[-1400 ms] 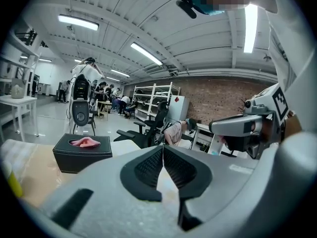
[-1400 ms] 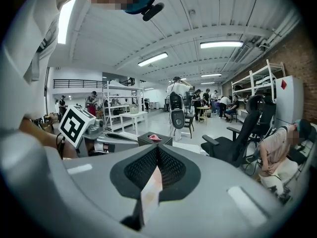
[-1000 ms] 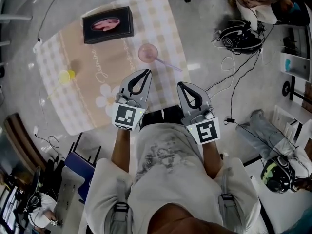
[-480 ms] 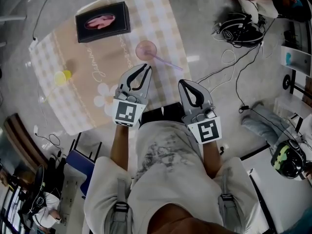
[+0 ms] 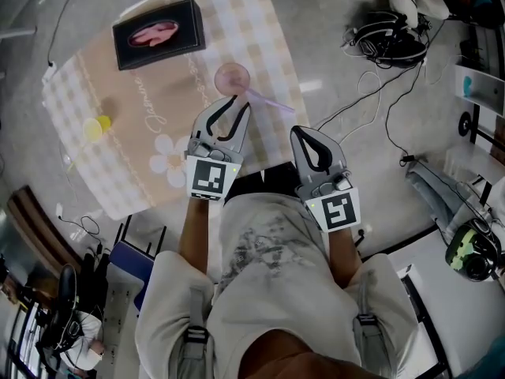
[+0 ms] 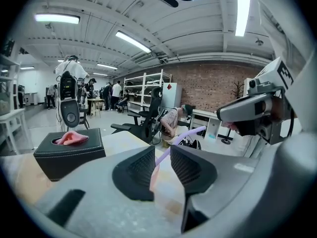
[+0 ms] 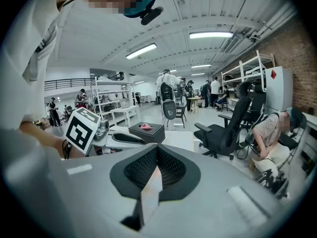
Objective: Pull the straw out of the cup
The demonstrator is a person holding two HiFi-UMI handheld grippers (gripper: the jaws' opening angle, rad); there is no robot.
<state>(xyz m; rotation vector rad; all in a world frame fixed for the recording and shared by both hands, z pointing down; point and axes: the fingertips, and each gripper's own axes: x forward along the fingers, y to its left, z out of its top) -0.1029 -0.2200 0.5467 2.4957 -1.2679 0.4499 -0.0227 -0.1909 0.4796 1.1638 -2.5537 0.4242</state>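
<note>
Just short of the cup [image 5: 233, 77], the left claw [image 5: 238, 103] is opening, straw [image 6: 178, 139] between its jaws; right claw [image 5: 303, 132] closed, empty.

Table [image 5: 260, 22] under a beige checked tablecloth [image 5: 142, 93] with flower print, black tissue box [image 5: 158, 33] toward its far side, pink cup [image 5: 232, 76] with purple straw [image 5: 268, 99] near the right edge, small yellow object [image 5: 99, 125] at left.

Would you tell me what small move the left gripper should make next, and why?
Probably ease the left gripper forward toward the straw: its jaws are opening, nothing is pressed between them, and the straw leaning from the cup shows through their gap, seemingly just ahead.
</note>
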